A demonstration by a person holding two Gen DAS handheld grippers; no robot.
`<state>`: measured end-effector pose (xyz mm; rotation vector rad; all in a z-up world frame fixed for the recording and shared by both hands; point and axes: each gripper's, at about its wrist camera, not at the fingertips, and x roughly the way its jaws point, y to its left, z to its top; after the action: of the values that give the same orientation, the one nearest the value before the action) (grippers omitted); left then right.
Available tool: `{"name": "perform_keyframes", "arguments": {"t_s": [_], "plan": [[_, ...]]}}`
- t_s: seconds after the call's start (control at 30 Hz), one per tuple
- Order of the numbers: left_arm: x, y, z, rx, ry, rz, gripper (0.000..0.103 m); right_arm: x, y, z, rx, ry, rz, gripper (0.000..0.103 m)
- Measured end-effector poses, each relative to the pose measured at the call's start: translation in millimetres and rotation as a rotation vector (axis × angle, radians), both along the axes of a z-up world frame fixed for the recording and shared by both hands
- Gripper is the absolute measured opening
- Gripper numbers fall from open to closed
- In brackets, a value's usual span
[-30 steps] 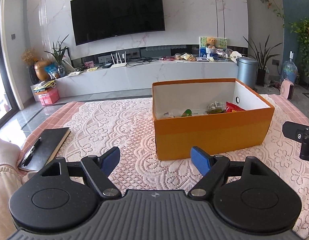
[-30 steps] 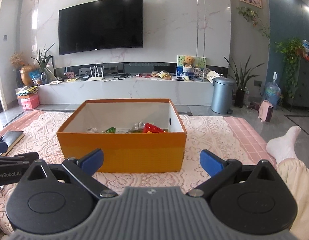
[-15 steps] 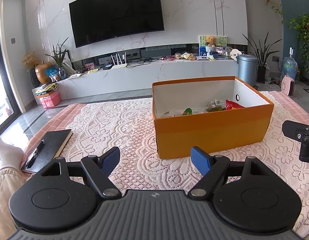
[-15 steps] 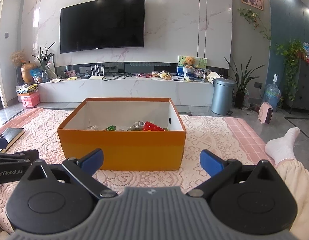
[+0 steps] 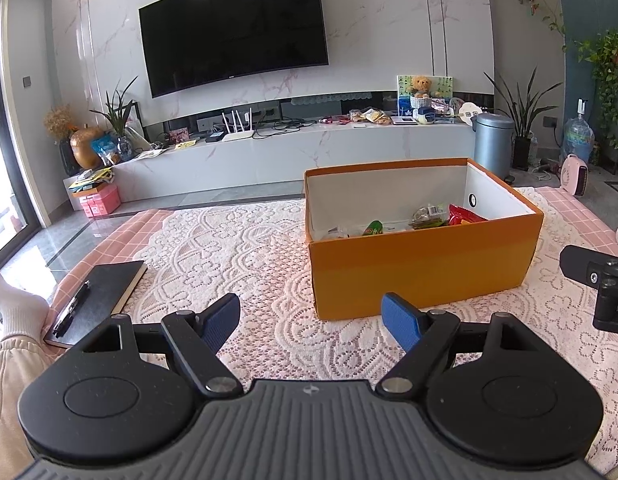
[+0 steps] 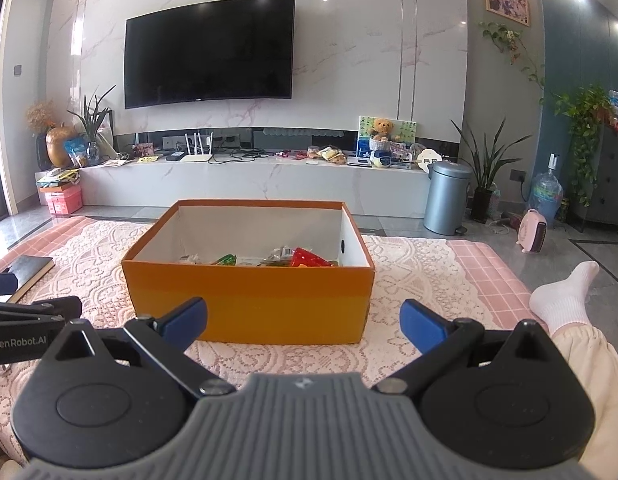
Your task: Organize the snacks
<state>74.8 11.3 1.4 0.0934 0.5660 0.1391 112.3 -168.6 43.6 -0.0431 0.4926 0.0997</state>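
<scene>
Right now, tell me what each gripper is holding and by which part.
Nothing is held. The left gripper and the right gripper both stand open and bare, short of the orange box.

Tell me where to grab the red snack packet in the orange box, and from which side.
Grip the red snack packet by its raised upper edge, coming from above: the orange box walls block side approaches, and other packets crowd its left.
</scene>
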Motion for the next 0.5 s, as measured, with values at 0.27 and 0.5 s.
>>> {"name": "perform_keyframes", "arguments": {"t_s": [0.27, 0.5], "plan": [[0.0, 2.1, -0.8, -0.004, 0.006, 0.006, 0.094, -0.5, 0.8, 0.8, -0.002, 0.003, 0.000, 0.099], [0.2, 2.7, -1.4, -0.004, 0.008, 0.005, 0.094, -0.9, 1.8, 1.6, -0.006, 0.007, 0.002, 0.099]]}}
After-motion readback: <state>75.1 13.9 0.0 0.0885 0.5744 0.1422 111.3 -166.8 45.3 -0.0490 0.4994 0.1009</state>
